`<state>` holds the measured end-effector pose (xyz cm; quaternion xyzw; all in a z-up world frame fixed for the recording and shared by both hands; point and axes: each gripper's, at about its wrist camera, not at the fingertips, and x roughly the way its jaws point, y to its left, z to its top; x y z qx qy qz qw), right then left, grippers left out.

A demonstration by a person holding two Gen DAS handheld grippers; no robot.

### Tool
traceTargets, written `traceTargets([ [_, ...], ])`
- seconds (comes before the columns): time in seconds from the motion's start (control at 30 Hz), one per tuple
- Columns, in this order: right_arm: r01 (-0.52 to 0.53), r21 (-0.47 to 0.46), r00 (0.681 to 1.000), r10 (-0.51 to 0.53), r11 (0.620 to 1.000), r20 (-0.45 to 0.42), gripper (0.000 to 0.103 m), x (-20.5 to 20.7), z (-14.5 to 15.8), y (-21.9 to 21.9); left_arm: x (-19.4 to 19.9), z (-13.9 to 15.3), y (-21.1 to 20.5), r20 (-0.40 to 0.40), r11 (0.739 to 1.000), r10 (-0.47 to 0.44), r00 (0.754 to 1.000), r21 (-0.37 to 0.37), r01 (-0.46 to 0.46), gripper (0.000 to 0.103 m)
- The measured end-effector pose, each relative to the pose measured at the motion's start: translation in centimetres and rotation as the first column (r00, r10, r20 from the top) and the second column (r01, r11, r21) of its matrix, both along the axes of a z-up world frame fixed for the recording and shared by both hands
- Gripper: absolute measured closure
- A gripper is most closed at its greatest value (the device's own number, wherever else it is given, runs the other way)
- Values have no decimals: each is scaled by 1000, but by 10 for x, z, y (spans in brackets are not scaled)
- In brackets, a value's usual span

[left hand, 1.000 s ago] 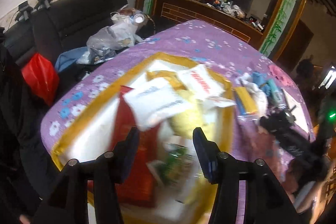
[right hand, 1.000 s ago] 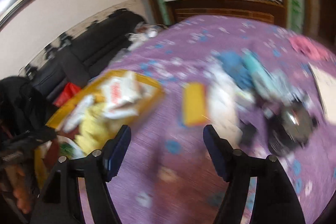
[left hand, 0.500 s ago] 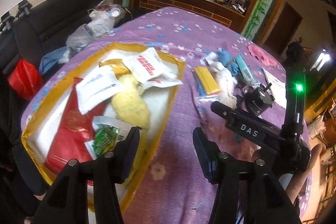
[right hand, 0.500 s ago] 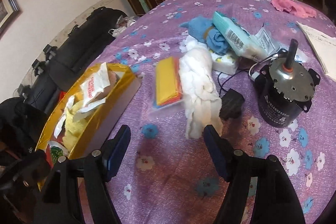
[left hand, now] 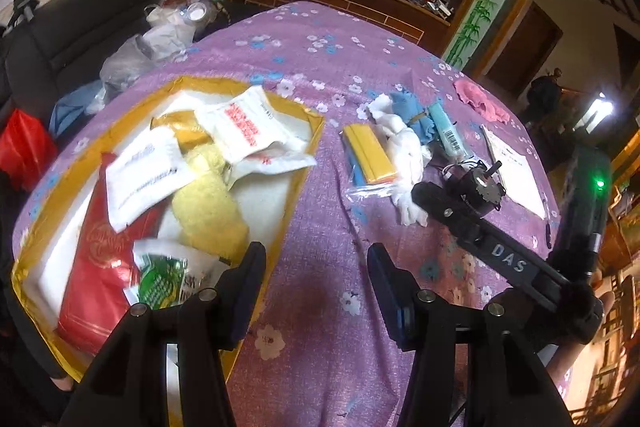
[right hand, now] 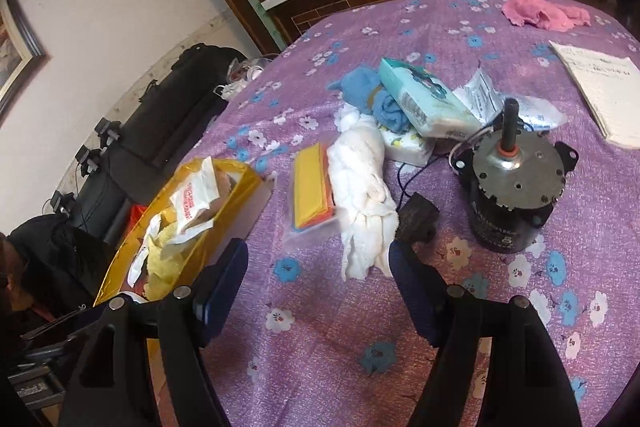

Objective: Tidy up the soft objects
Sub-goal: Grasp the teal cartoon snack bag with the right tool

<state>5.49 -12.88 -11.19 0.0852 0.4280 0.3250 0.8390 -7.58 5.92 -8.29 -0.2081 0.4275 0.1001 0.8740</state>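
Observation:
A gold box (left hand: 308, 151) on the purple flowered table holds white pouches, a yellow fluffy cloth (left hand: 208, 211) and a red packet; it also shows in the right wrist view (right hand: 240, 203). Right of it lie a bagged yellow sponge pack (right hand: 312, 187), a white cloth (right hand: 364, 195), a blue cloth (right hand: 364, 91), a teal tissue pack (right hand: 424, 99) and a pink cloth (right hand: 536, 13). My left gripper (left hand: 316, 279) is open and empty beside the box's right edge. My right gripper (right hand: 320, 279) is open and empty, just short of the white cloth and sponge pack.
A black motor (right hand: 512, 195) with its cable and plug (right hand: 416, 223) stands right of the white cloth. A paper pad (right hand: 600, 87) lies at the far right. A dark sofa with bags (left hand: 92, 23) stands left of the table.
Both grippers have drawn back from the box towards the table's near side and right. The right gripper now faces the white cloth and sponge pack more closely. Both stay open and empty.

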Motion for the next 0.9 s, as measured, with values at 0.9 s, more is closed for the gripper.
traceTargets([
  [0.9,-100,-158,918,29,982,-396,35,186,0,-7,-24,-6,38,115,987,-62,991,-144,78,47],
])
